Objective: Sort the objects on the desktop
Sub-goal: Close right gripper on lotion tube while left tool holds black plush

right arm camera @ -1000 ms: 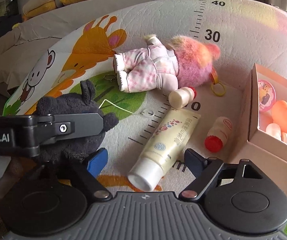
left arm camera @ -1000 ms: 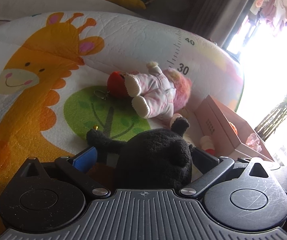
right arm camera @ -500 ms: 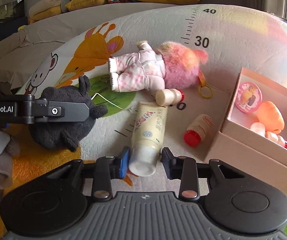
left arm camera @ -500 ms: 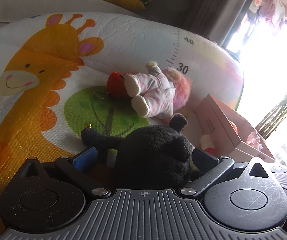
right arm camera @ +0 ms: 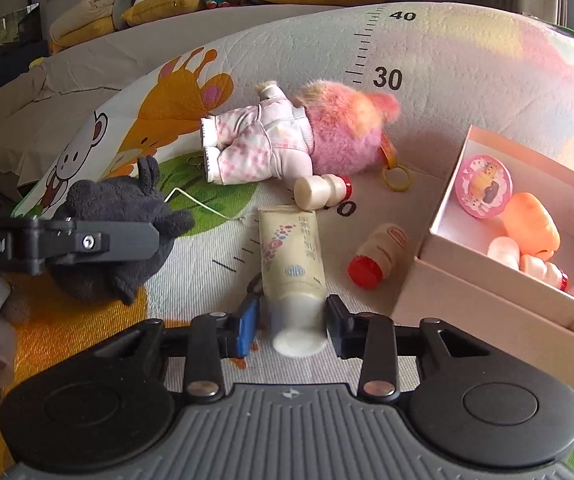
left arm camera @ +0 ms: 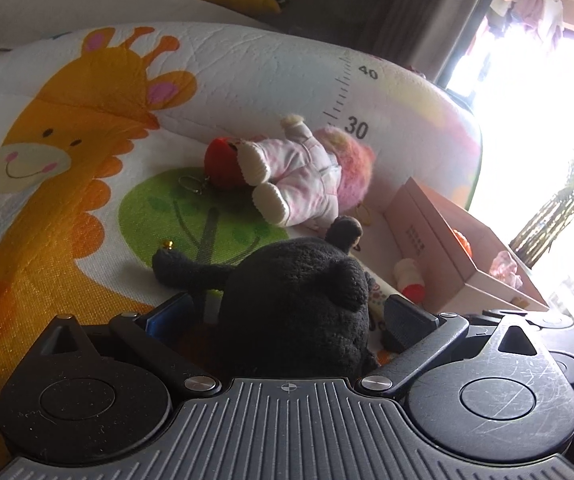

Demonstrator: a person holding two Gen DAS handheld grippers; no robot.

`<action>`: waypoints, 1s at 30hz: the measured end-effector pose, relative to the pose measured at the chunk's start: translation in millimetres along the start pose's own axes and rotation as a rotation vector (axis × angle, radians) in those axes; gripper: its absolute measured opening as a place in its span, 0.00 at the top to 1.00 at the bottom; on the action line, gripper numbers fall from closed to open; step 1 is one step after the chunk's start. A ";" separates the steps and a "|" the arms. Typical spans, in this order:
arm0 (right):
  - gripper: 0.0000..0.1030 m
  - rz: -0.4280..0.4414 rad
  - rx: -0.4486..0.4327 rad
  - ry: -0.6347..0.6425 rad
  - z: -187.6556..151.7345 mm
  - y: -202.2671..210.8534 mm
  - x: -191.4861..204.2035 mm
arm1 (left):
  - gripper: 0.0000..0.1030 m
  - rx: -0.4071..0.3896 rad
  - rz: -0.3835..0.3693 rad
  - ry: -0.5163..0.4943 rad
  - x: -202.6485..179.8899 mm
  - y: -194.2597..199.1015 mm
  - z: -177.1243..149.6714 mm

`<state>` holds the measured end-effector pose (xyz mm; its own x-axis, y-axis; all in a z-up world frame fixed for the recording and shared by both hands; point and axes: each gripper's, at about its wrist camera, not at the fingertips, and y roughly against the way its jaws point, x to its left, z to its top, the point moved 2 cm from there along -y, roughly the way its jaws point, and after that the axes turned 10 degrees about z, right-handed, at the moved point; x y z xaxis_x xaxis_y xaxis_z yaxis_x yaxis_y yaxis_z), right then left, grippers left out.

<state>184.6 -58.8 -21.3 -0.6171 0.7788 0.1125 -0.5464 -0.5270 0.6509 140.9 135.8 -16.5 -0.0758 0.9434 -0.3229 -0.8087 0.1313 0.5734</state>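
Note:
My left gripper [left arm camera: 287, 316] is shut on a black plush toy [left arm camera: 295, 304], held just above the giraffe play mat [left arm camera: 67, 208]. In the right wrist view the same plush [right arm camera: 119, 208] shows at the left, with a left finger [right arm camera: 87, 242] across it. My right gripper [right arm camera: 293, 324] is shut on the cap end of a cream tube [right arm camera: 291, 252] that points away along the mat. A pink-haired doll [right arm camera: 287, 140] in checked clothes lies face down behind the tube. A pink cardboard box [right arm camera: 487, 292] stands open at the right.
Two small red-capped bottles [right arm camera: 321, 190] [right arm camera: 379, 254] lie between the tube and the box. A yellow ring [right arm camera: 397, 178] lies by the doll's head, a red plush [left arm camera: 223, 160] at its feet. The box holds an orange toy [right arm camera: 531, 224] and a pink disc [right arm camera: 483, 186]. Cushions line the back.
My right gripper went forward over the cream tube and its fingers came together on the cap end. The left gripper, with the black plush, shifted slightly away to the left.

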 end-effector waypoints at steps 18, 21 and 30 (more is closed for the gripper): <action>0.52 -0.021 0.019 0.002 -58.3 73.9 -31.3 | 0.00 -0.005 0.076 -0.177 -29.4 -1.1 -5.0; 0.42 -0.039 -0.005 -0.019 -57.5 69.3 -37.0 | 0.00 -0.007 0.115 -0.215 -35.7 -0.5 -6.3; 0.57 0.007 -0.032 0.025 -48.7 55.2 -38.8 | 0.27 0.010 0.185 -0.244 -41.4 -2.8 -7.0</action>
<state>150.8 -134.7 -26.3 -0.6343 0.7668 0.0981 -0.5597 -0.5431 0.6259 142.2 94.3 -10.0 -0.0782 0.9967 -0.0228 -0.7882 -0.0478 0.6135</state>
